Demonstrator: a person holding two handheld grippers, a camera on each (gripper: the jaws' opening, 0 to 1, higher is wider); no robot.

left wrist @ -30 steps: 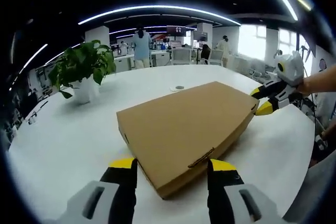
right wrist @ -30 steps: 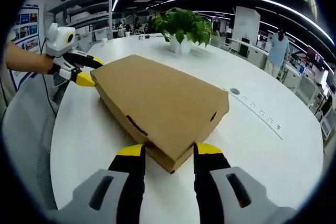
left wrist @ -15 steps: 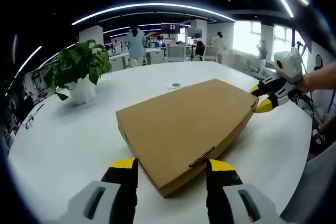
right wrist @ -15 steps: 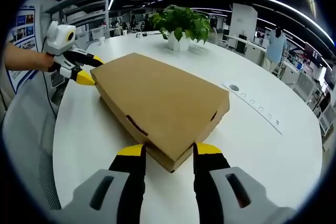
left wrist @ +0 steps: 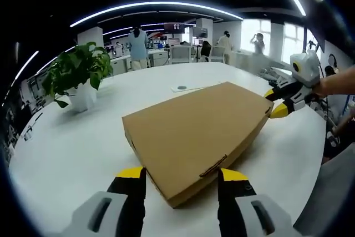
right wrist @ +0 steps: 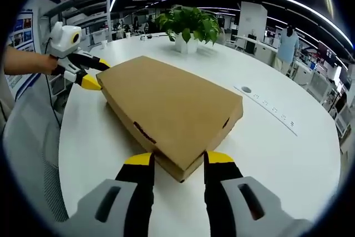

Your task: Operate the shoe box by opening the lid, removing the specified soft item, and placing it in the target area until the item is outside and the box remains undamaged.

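A flat brown cardboard shoe box (left wrist: 194,131) lies on the white round table (left wrist: 72,148) with its lid down. My left gripper (left wrist: 182,173) is open, and its yellow-tipped jaws stand on either side of the box's near corner. At the far right corner the right gripper (left wrist: 275,104) straddles the box in the same way, held by a hand (left wrist: 335,84). In the right gripper view the box (right wrist: 166,101) runs away from my open right gripper (right wrist: 171,159), whose jaws flank its near corner. The left gripper (right wrist: 91,73) sits at the far left corner.
A potted green plant (left wrist: 77,73) stands on the table beyond the box, also seen as the plant (right wrist: 186,26). A small round socket (right wrist: 247,89) is set in the tabletop to the right. People (left wrist: 137,45) and desks fill the office behind.
The box and both grippers keep their places. The left gripper view has tilted slightly, so the background sits a little lower.
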